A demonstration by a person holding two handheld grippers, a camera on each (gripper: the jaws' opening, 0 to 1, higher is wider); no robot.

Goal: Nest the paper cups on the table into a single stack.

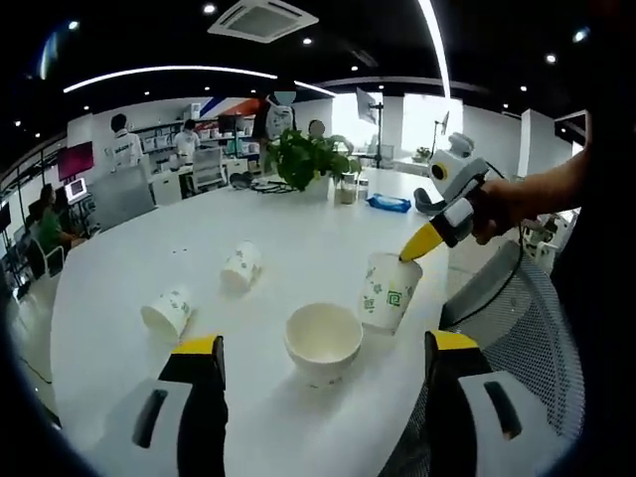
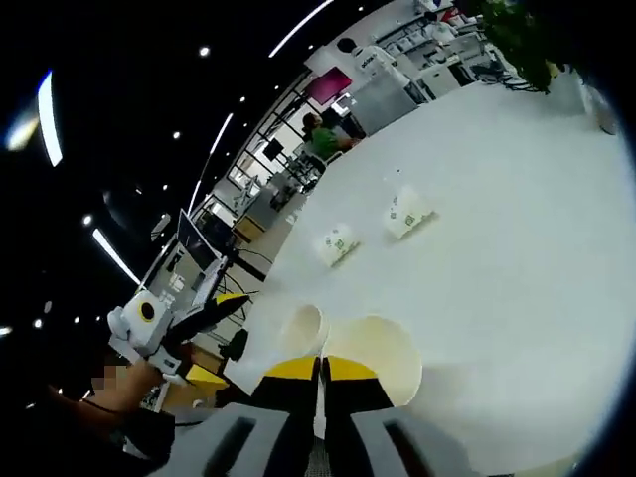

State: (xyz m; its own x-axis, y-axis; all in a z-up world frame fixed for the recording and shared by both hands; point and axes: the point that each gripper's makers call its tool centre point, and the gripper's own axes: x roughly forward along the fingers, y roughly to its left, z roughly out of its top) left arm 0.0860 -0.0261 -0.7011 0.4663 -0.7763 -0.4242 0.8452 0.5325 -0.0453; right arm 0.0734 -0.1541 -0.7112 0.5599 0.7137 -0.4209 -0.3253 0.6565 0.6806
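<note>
A: Right gripper first. Jaws pinched together on the rim of an upright cup — wall caught between them, one tip inside the mouth, one outside. A rim pinch keeps the cup's base free, which I judge suits dropping it into another cup.

B: And in the left gripper view?

A: Same cup stands ahead and to the right of the left gripper, with the right gripper's yellow tip at its rim and a hand behind it. Left gripper itself: jaws wide apart, nothing between them.

B: What sits in front of it?

A: A second upright cup, mouth open toward the camera, just ahead between the spread jaws but not touched. Probably the base of the stack — it stands close beside the held cup.

B: The rest of the cups?

A: Two lie on their sides, further out on the white table: one ahead-left, one beyond it, apart from each other. Nothing nested yet, so the task looks near its start.

B: Risk?

A: Thin paper, rim pinch — could crumple or tilt on the way over. Open left gripper seems placed to steady the receiving cup
</note>
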